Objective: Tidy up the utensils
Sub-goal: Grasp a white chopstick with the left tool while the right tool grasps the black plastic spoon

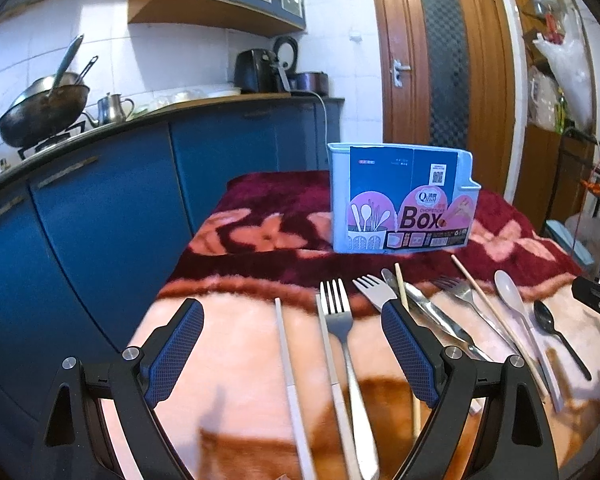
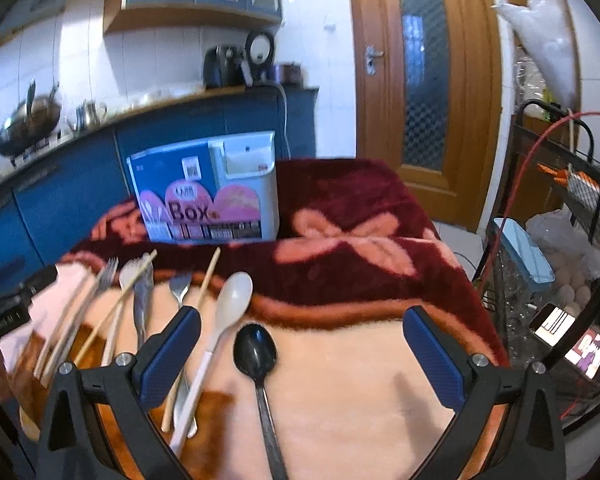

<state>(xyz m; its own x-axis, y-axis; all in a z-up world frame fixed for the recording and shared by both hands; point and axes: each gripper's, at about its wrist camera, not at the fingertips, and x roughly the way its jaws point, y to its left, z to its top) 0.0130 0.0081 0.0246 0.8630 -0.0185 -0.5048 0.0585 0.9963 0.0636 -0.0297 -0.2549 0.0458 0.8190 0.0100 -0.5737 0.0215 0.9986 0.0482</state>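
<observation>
A light blue utensil box (image 1: 400,200) with a pink "Box" label stands upright at the far side of the blanket-covered table; it also shows in the right wrist view (image 2: 208,196). Utensils lie in a row in front of it: a white chopstick (image 1: 288,364), a steel fork (image 1: 340,324), a second fork (image 1: 374,290), a knife (image 1: 428,308), wooden chopsticks (image 1: 492,304), a white spoon (image 1: 512,296) and a black spoon (image 2: 258,354). My left gripper (image 1: 292,320) is open above the fork and chopstick. My right gripper (image 2: 302,328) is open above the black spoon.
The table carries a red and pink floral blanket (image 2: 340,216). Blue kitchen cabinets (image 1: 100,220) with a wok (image 1: 44,108) stand left. A wire rack (image 2: 560,260) with a phone (image 2: 572,340) stands right. A wooden door (image 1: 444,60) is behind.
</observation>
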